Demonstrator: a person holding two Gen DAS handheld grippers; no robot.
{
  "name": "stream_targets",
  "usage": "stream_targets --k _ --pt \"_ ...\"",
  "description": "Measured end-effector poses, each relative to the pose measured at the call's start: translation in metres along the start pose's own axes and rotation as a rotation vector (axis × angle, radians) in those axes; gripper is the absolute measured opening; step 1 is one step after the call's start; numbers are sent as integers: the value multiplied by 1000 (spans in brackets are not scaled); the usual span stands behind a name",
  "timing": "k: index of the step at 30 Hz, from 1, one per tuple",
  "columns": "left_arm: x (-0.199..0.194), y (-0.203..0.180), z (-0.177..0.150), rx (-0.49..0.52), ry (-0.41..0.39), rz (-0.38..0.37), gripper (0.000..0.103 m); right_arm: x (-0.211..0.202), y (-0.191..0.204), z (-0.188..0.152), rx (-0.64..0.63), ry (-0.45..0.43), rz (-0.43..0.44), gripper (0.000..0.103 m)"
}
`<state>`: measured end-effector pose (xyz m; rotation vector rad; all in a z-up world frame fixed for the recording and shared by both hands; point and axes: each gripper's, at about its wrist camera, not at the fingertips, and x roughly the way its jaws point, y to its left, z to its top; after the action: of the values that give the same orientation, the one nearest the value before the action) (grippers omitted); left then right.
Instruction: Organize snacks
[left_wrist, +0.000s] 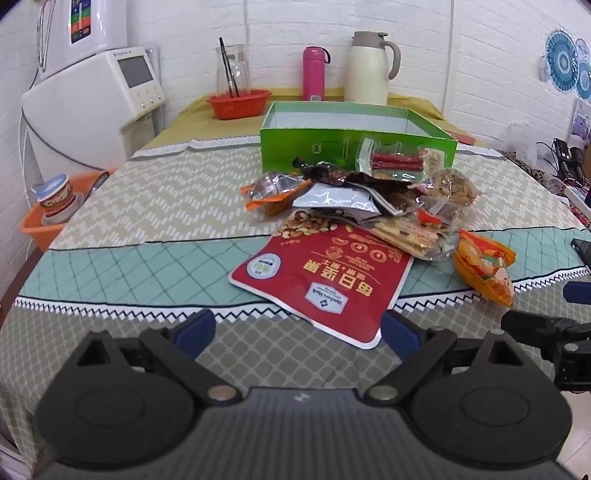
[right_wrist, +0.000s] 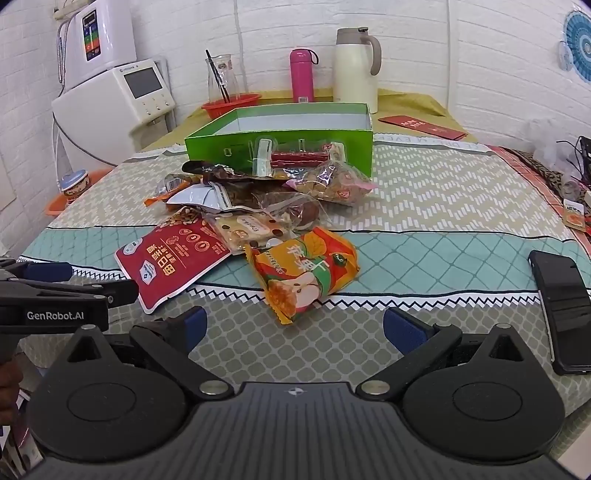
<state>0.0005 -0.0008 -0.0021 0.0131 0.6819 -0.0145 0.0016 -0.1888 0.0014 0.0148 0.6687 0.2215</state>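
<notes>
Nearest us, both black two-finger tools with blue pads hover low over the near edge of the patterned tablecloth (left_wrist: 147, 206), and we hold nothing in either. Our left gripper (left_wrist: 297, 330) stands spread wide, with the near corner of the flat red foil nut pouch (left_wrist: 325, 280) lying between its pads but not pinched. Our right gripper (right_wrist: 293, 326) is just as wide, apart from everything, with the orange crinkled snack packet (right_wrist: 304, 271) lying just beyond its tips and a black phone (right_wrist: 563, 310) to its right.

We judge the sorting has not begun: the green open cardboard box (left_wrist: 314, 147) at the far side of the heap looks empty inside, while the loose pile of snack bags (left_wrist: 369, 199) sits on the cloth right in front of it, some leaning on its near wall. Next we likely need to lower one tool, close on the nearest packet and carry it over the heap into the box.
</notes>
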Motion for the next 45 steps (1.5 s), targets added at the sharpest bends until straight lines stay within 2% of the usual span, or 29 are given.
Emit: stream_targets --k 45 --pt "12 -2 5 1 35 -24 93 14 0 1 2 27 28 103"
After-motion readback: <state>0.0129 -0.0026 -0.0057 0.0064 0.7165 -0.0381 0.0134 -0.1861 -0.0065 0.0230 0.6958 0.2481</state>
